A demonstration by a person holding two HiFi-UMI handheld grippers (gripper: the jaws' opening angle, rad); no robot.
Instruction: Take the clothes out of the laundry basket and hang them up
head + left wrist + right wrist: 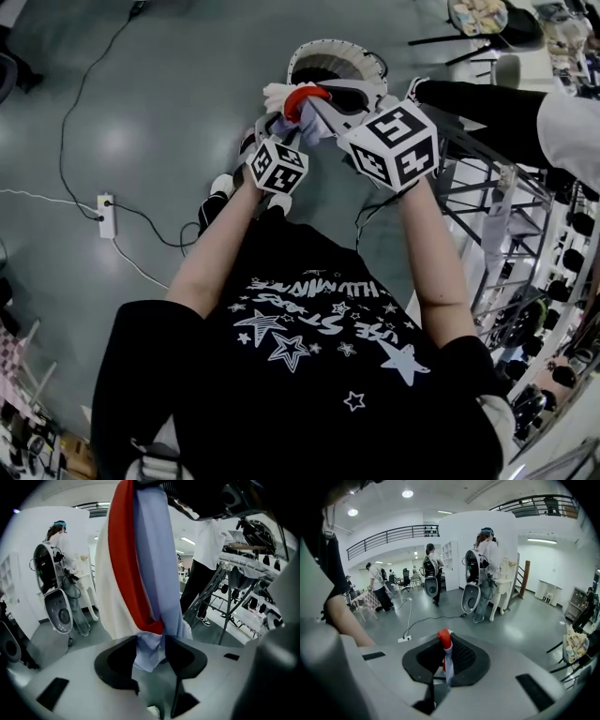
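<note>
A white, red and light-blue garment (298, 101) hangs between my two grippers, above the white-rimmed laundry basket (319, 45) on the floor. My right gripper (323, 105) is shut on a bunched red and blue fold of the garment (445, 644), which stands up between its pads (459, 656). In the left gripper view the garment (140, 564) drapes down in front of the camera. Its blue lower end (147, 651) hangs loosely in the gap of my left gripper (151, 641). That gripper's jaws stand apart.
A metal drying rack (506, 216) stands at the right, with another person (487, 108) close beside it. A power strip (106, 214) and its cables lie on the grey floor at the left. Further people and white machines (471, 595) stand farther off.
</note>
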